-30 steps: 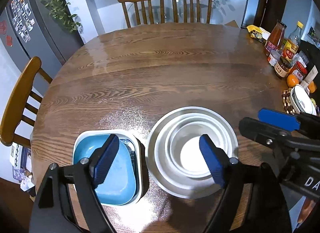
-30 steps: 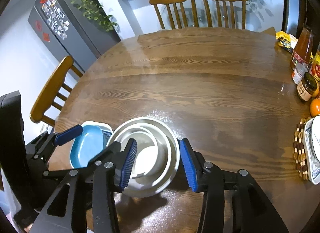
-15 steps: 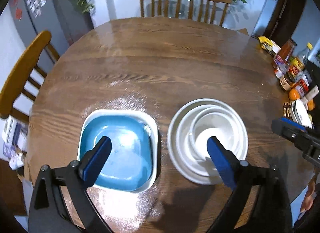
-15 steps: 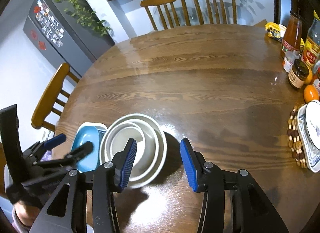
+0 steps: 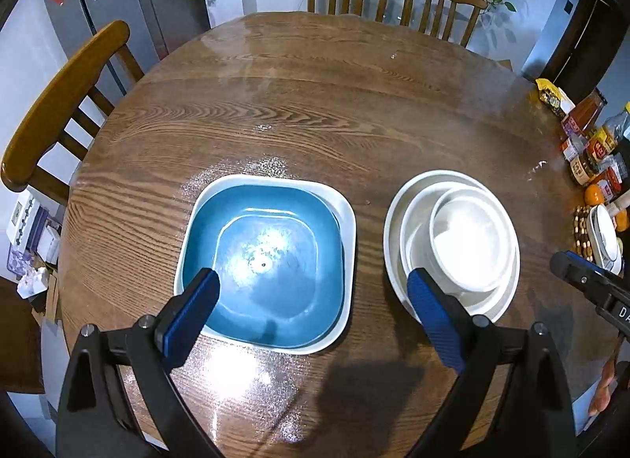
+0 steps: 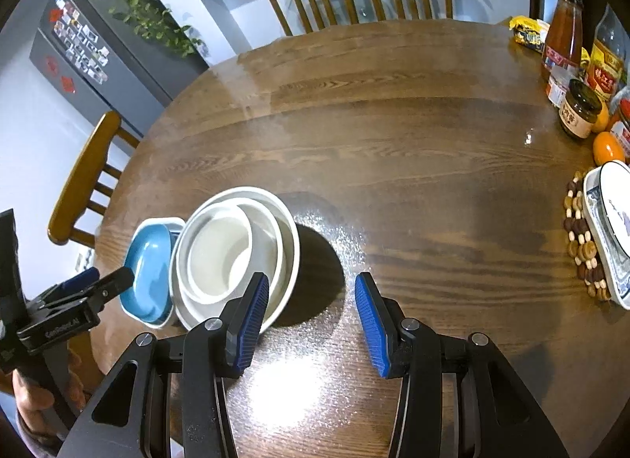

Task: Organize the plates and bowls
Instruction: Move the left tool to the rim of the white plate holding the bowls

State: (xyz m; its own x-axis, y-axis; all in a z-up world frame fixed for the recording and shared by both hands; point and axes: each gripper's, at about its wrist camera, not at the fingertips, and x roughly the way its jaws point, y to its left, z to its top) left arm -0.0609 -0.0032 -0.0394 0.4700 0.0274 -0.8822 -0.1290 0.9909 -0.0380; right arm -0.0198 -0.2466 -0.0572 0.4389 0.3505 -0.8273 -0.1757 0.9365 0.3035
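Both tongs hang released and empty above the worktop (image 5: 315, 111): the left tongs (image 5: 311, 312) over the blue square dish (image 5: 271, 261) nested in its white tray, the right tongs (image 6: 311, 316) just beside the 3 stacked white bowls (image 6: 232, 253), apparently sorted by shape. Only the right view shows the patterned plate (image 6: 608, 229) on its beaded trivet clearly.

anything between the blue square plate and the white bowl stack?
Nothing: in the left wrist view a bare strip of wooden table separates the blue square plate from the white bowl stack. They sit apart, not touching.
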